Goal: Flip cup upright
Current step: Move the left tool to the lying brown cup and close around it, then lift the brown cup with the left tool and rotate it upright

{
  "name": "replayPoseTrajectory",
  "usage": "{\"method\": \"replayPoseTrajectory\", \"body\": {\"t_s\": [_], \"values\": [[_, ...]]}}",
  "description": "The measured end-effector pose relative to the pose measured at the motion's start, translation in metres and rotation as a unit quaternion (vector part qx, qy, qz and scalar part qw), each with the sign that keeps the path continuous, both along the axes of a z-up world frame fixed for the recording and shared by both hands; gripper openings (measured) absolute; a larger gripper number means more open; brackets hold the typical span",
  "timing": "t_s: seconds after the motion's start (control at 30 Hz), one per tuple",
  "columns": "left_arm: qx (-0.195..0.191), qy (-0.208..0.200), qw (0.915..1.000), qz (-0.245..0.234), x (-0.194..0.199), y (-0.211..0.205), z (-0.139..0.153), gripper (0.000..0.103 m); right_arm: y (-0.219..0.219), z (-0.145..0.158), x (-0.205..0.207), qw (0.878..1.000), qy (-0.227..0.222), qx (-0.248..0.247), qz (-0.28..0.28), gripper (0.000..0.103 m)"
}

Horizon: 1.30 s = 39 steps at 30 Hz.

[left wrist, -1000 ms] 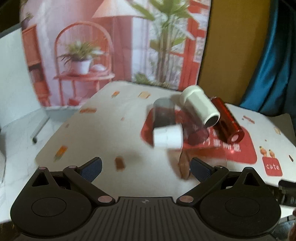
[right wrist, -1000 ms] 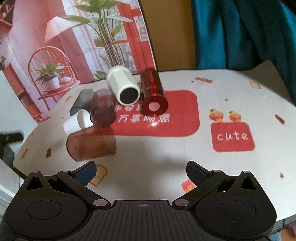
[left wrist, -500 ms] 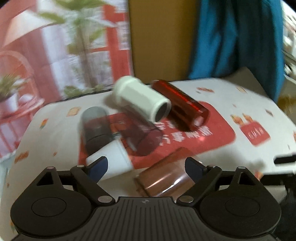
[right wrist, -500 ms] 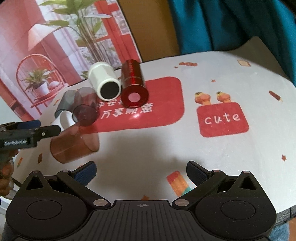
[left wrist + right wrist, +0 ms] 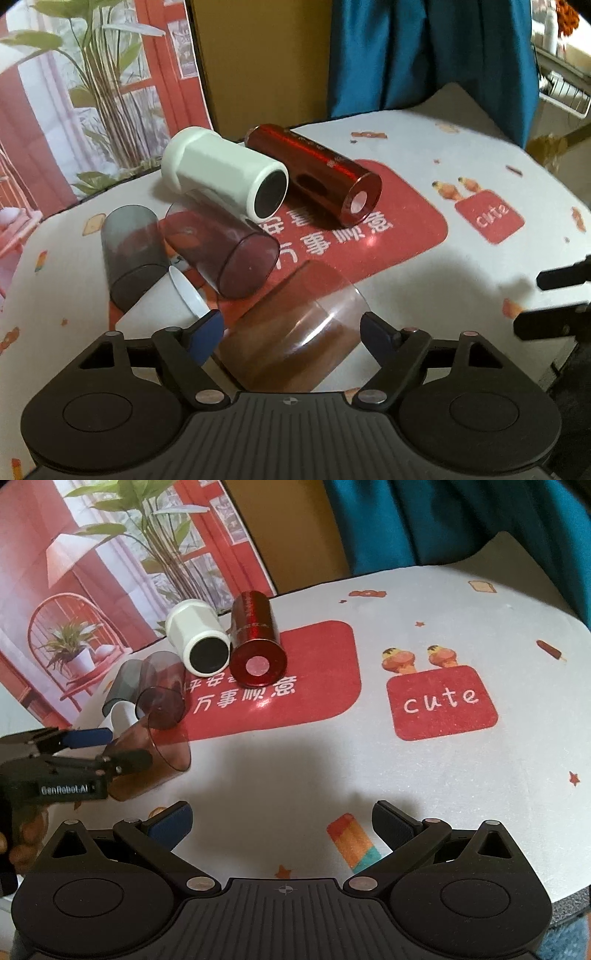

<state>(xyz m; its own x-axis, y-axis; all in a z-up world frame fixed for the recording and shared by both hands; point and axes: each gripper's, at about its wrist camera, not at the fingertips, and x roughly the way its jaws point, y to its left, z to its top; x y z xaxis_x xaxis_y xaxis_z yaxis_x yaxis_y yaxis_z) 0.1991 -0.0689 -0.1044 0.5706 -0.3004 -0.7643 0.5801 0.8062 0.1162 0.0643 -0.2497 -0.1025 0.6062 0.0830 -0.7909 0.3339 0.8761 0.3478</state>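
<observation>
Several cups lie on their sides on the table. A clear brown cup (image 5: 295,325) lies nearest, between the open fingers of my left gripper (image 5: 291,332); touch cannot be judged. It also shows in the right wrist view (image 5: 155,760), with the left gripper (image 5: 107,744) around it. Behind lie a dark purple cup (image 5: 225,251), a grey cup (image 5: 129,251), a small white cup (image 5: 177,295), a white tumbler (image 5: 225,177) and a shiny red tumbler (image 5: 317,173). My right gripper (image 5: 282,823) is open and empty above the near tablecloth.
The white tablecloth (image 5: 480,775) has red patches and small prints. A printed backdrop (image 5: 92,572) stands behind the cups, a blue curtain (image 5: 424,48) at the back. The right gripper's fingers (image 5: 554,295) show at the right edge of the left wrist view.
My left gripper has swung round and moved in until its open fingers flank the brown cup. My right gripper has drawn back a little; the cups have not moved.
</observation>
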Motion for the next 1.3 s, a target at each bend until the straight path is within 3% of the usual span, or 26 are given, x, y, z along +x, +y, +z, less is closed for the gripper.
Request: {"method": "replayPoseTrajectory", "body": {"t_s": [0.17,0.4,0.6,0.77,1.03,1.13,1.3], "values": [[0.007,0.017,0.9998,-0.001,-0.008,-0.006,0.002,0.074,0.001,-0.003,0.002,1.0,0.003,0.005,0.004,0.103],[0.051,0.036,0.9979,-0.02,-0.002,-0.023,-0.002,0.079,0.0,-0.004,0.002,1.0,0.003,0.009,0.002,0.103],[0.037,0.085,0.9957,0.008,0.024,-0.03,-0.008,0.078,-0.004,-0.002,-0.001,1.0,-0.001,0.01,-0.006,0.103],[0.045,0.094,0.994,0.033,0.018,-0.042,-0.011,0.078,-0.01,-0.001,-0.003,1.0,-0.004,0.009,-0.015,0.103],[0.006,0.145,0.986,0.083,-0.004,-0.044,-0.009,0.078,-0.02,0.007,-0.008,0.999,-0.004,-0.014,-0.036,0.103],[-0.034,0.168,0.9774,0.124,-0.005,-0.037,-0.01,0.077,-0.023,0.01,-0.012,0.999,-0.003,-0.023,-0.042,0.103],[-0.067,0.185,0.9652,0.172,-0.01,-0.037,-0.011,0.077,-0.03,0.018,-0.022,0.998,-0.005,-0.039,-0.058,0.103]]}}
